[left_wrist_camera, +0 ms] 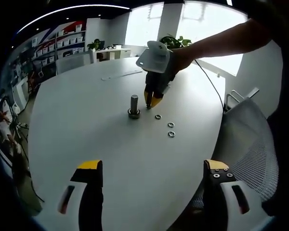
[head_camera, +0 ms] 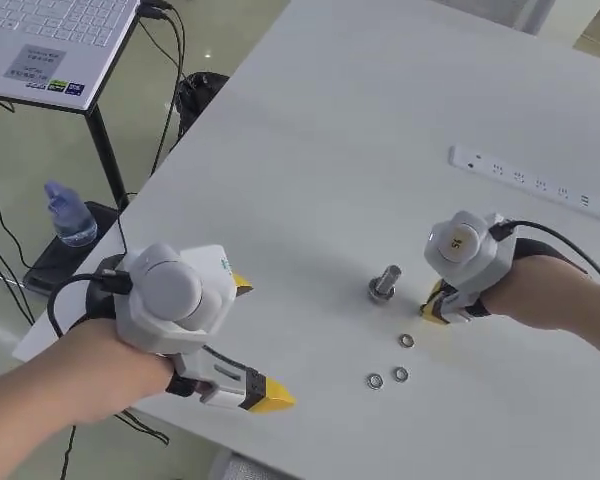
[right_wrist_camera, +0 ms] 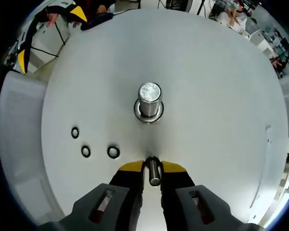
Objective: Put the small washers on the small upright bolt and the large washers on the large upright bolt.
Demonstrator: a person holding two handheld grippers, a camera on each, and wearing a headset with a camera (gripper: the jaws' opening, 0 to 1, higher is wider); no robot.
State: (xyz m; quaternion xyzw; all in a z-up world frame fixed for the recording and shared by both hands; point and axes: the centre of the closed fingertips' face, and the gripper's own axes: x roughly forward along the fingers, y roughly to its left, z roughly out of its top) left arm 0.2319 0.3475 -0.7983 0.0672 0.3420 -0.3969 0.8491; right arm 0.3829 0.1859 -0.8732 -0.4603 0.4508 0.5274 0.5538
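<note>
White table [head_camera: 360,130], round-edged. Nearest the edge, the left gripper [left_wrist_camera: 152,166] hovers with jaws spread wide, nothing between them. Beyond it, three loose washers [head_camera: 400,375] lie flat in a small cluster. Just past those, the right gripper [right_wrist_camera: 153,166] is clamped on the small bolt [right_wrist_camera: 154,174] (tip down at the tabletop). The large bolt [head_camera: 385,283] stands upright just beside it. A power strip [head_camera: 528,180] lies further back.

small bolt [right_wrist_camera: 154,176]: base hidden between right gripper [right_wrist_camera: 153,165] fingers [right_wrist_camera: 131,168] | washers [head_camera: 375,381]: size too small to tell
</note>
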